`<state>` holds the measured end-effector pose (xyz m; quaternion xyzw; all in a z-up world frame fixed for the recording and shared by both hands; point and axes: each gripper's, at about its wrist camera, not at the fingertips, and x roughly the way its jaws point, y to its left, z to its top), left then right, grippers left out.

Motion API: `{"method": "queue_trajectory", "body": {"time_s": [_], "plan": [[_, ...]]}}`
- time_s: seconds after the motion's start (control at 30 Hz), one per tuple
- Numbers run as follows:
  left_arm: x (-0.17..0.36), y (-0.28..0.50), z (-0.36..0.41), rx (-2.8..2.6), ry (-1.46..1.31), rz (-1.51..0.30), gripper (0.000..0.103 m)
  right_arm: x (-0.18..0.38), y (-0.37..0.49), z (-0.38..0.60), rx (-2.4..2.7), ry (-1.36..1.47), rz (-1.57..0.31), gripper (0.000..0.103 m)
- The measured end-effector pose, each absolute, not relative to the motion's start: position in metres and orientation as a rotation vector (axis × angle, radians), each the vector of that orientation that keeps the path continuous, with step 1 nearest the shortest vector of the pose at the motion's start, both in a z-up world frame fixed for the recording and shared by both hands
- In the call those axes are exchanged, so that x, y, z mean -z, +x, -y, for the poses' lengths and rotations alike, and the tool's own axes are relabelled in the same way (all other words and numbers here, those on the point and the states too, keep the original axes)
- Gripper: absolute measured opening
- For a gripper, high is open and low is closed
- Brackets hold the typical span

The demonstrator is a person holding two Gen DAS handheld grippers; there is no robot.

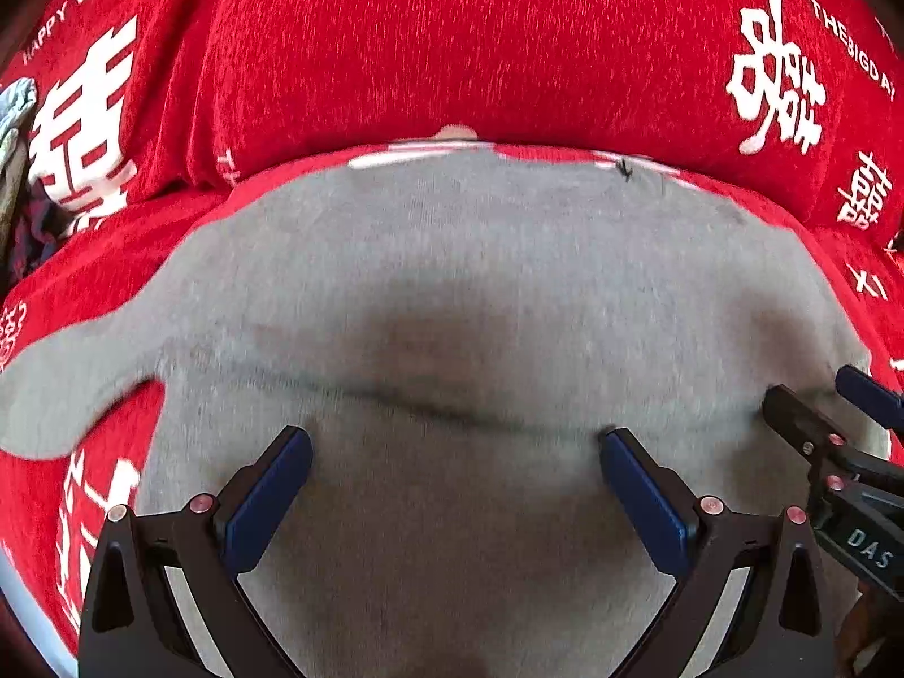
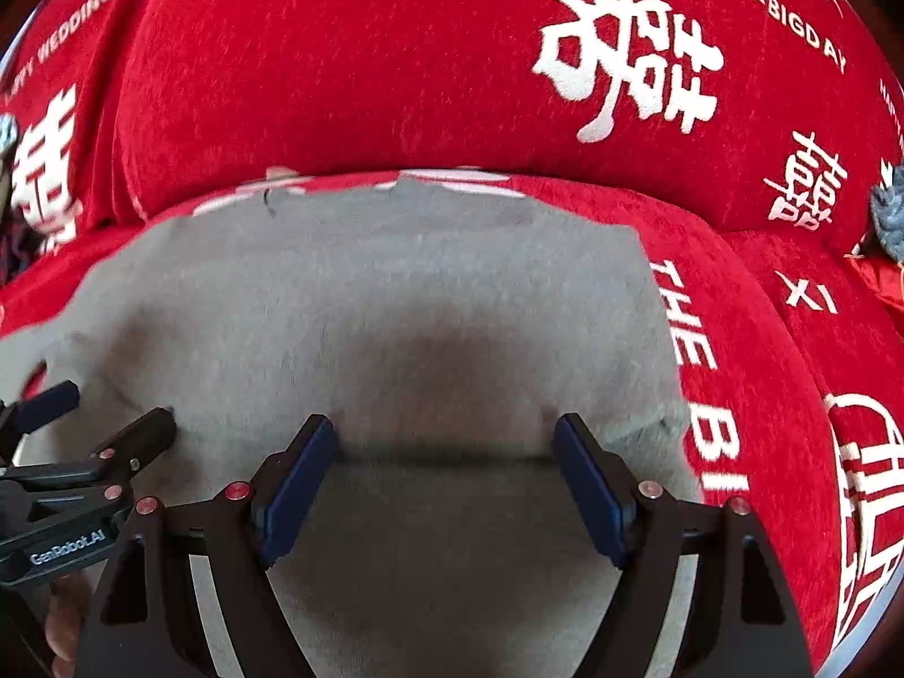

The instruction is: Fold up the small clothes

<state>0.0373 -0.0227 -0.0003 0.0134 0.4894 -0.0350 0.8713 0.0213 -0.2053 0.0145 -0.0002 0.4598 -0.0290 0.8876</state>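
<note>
A grey knit garment [image 1: 452, 260] lies spread flat on a red sofa cover [image 1: 395, 45], with one sleeve [image 1: 62, 395] trailing off to the left. A crease [image 1: 429, 401] runs across it just ahead of my left gripper [image 1: 452, 443], which hovers open over the cloth with nothing between its blue pads. In the right wrist view the same garment [image 2: 367, 305] fills the middle. My right gripper [image 2: 443, 429] stands open above a folded edge [image 2: 446, 455] near the garment's right side. Each gripper shows in the other's view: the right gripper [image 1: 822, 392], the left gripper [image 2: 107, 404].
The red cover with white characters drapes the seat and the backrest cushion [image 2: 367, 56]. A blue-grey cloth [image 1: 14, 107] and a dark plaid cloth [image 1: 28, 231] lie at the far left. Another blue-grey item [image 2: 890, 209] sits at the right.
</note>
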Motion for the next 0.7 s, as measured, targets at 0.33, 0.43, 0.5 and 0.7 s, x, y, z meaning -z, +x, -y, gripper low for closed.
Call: {"method": "queue_trajectory", "body": {"time_s": [0.33, 0.43, 0.5, 0.7], "plan": [[0.000, 0.002, 0.016, 0.086, 0.037, -0.975, 0.103, -0.010, -0.006, 0.202, 0.053, -0.014, -0.951, 0.083], [-0.001, -0.006, 0.013, 0.092, 0.033, -0.956, 0.103, -0.011, -0.013, 0.199, 0.058, -0.023, -0.955, 0.083], [-0.003, -0.011, 0.010, 0.094, 0.027, -0.943, 0.103, -0.012, -0.016, 0.197, 0.063, -0.032, -0.958, 0.083], [-0.011, -0.025, -0.006, 0.071, 0.012, -0.870, 0.103, -0.016, -0.022, 0.186, 0.091, -0.065, -0.964, 0.083]]}}
